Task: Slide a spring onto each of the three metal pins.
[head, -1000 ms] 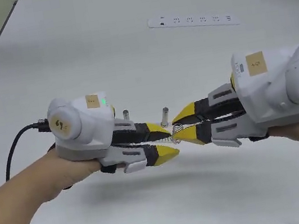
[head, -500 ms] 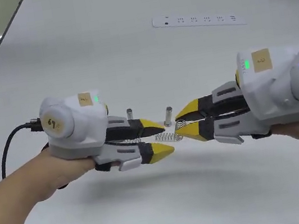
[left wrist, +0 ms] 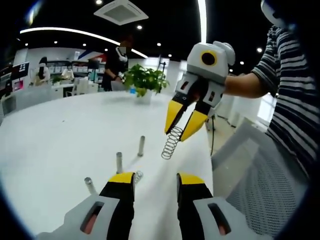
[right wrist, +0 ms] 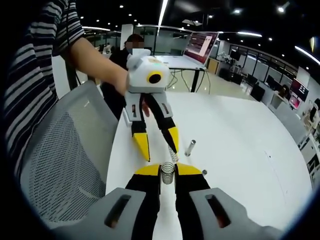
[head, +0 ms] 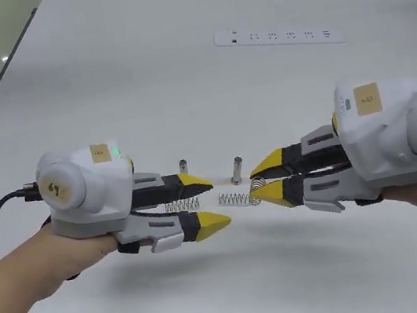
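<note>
The right gripper [head: 253, 185] has its yellow-tipped jaws pinched shut on one end of a silver wire coil spring [head: 235, 197], which sticks out from the tips towards the left gripper [head: 219, 200] and hangs above the white surface [head: 178, 66]. The left jaws stand apart and clamp nothing. A second small coil spring [head: 181, 205] lies between them, close against the inner face of one jaw, and I cannot tell whether it is snagged there. Three short upright metal pins [left wrist: 119, 162] stand just beyond the left jaws, and the nearest rises just past the right jaw tips. No pin carries a spring, so the task looks barely begun. The spring should be very light and soft along its length, and thin wire like this can squash, flick out of a hard pinch or tangle with its neighbour. It is best gripped lightly across the coils near one end, leaving the far end open to drop over a pin.
</note>
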`<state>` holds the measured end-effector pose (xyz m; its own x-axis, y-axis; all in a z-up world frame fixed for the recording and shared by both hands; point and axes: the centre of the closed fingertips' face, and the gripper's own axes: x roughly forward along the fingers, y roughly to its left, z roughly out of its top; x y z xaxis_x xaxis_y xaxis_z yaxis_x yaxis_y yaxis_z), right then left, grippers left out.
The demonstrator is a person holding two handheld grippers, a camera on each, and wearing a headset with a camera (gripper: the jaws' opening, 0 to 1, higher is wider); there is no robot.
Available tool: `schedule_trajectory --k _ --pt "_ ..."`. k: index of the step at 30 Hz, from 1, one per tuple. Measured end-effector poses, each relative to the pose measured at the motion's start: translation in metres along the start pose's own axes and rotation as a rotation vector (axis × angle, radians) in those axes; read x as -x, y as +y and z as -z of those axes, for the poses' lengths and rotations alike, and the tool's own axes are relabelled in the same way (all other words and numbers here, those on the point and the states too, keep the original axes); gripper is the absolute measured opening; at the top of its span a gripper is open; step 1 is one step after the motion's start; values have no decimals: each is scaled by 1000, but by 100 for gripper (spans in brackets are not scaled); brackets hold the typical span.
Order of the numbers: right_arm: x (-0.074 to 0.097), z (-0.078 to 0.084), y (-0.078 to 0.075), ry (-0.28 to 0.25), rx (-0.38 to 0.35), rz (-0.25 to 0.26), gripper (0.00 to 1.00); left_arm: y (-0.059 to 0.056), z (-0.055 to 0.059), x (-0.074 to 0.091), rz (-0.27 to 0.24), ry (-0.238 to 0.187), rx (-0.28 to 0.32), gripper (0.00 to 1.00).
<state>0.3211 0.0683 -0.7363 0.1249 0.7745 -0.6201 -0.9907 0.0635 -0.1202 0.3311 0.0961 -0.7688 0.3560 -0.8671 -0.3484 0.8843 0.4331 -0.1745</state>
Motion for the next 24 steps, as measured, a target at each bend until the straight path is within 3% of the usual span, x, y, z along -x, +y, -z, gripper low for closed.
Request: schedule_trajectory --k 8,15,20,24 --pt "-2 1 -1 3 6 4 7 13 2 18 -54 -9 13 34" --pt "-3 3 0 7 10 3 7 18 8 28 -83 -1 29 39" --pt "-3 2 -1 5 9 11 7 22 12 30 -109 1 30 51" --pt "-3 4 -1 8 7 13 7 24 14 34 -121 -6 40 54"
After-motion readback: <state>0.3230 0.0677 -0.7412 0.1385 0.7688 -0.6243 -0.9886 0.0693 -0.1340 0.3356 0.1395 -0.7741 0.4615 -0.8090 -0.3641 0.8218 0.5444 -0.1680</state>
